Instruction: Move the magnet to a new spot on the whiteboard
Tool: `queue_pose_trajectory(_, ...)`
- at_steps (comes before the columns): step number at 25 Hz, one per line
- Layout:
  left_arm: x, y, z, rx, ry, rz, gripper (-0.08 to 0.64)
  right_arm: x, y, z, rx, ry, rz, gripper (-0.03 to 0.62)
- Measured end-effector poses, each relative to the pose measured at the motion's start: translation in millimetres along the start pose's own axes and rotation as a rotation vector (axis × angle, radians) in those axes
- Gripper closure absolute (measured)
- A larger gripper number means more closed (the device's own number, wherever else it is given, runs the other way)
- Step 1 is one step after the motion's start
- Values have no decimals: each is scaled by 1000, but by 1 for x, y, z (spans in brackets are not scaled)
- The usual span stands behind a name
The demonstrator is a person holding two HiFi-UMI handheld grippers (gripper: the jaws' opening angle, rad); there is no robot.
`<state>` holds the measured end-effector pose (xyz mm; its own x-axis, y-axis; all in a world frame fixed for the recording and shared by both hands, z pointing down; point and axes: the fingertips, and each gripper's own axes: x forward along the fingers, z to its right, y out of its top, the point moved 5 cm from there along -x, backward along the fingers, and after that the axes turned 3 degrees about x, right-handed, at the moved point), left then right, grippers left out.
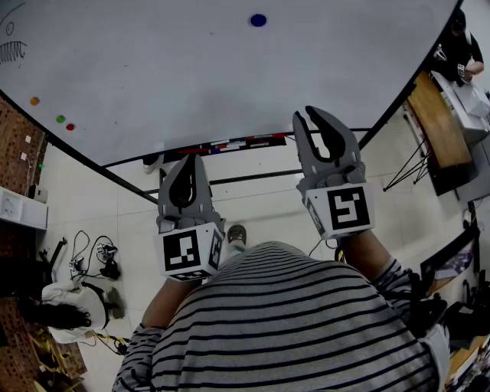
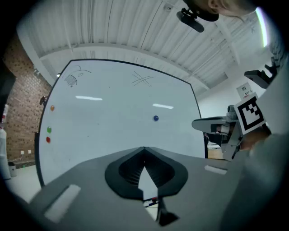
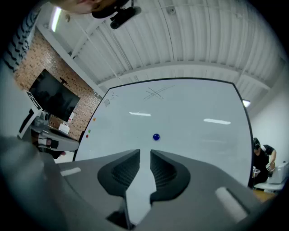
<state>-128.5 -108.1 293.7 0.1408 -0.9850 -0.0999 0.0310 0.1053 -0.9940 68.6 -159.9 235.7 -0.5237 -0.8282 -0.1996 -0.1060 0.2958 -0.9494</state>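
Observation:
A round blue magnet (image 1: 259,20) sticks on the whiteboard (image 1: 153,69), high and a little right of centre. It also shows in the left gripper view as the blue magnet (image 2: 156,118), and in the right gripper view the blue magnet (image 3: 156,136) sits just above the jaws. My right gripper (image 1: 312,113) is held up short of the board, below and right of the magnet. In its own view the right gripper (image 3: 145,153) is open by a narrow gap with nothing in it. My left gripper (image 1: 187,156) hangs lower and further left. Its own view shows the left gripper (image 2: 144,149) shut and empty.
Orange (image 1: 34,100), green (image 1: 60,119) and red (image 1: 70,126) magnets sit near the board's left edge. A marker tray (image 1: 230,144) runs along the bottom edge. A wooden table (image 1: 436,115) and a person (image 1: 462,46) are at the right. Cables lie on the floor at the left.

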Motion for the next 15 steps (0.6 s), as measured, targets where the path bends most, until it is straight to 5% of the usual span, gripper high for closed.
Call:
queue_pose_trajectory(8,72,12,-69,2,-63,7,545,130,21,3,-105,-128,51,485)
queue_pose_trajectory(15,106,-2,-105,-18,-65,-12,545,184,15,16,-116,-233,52,454)
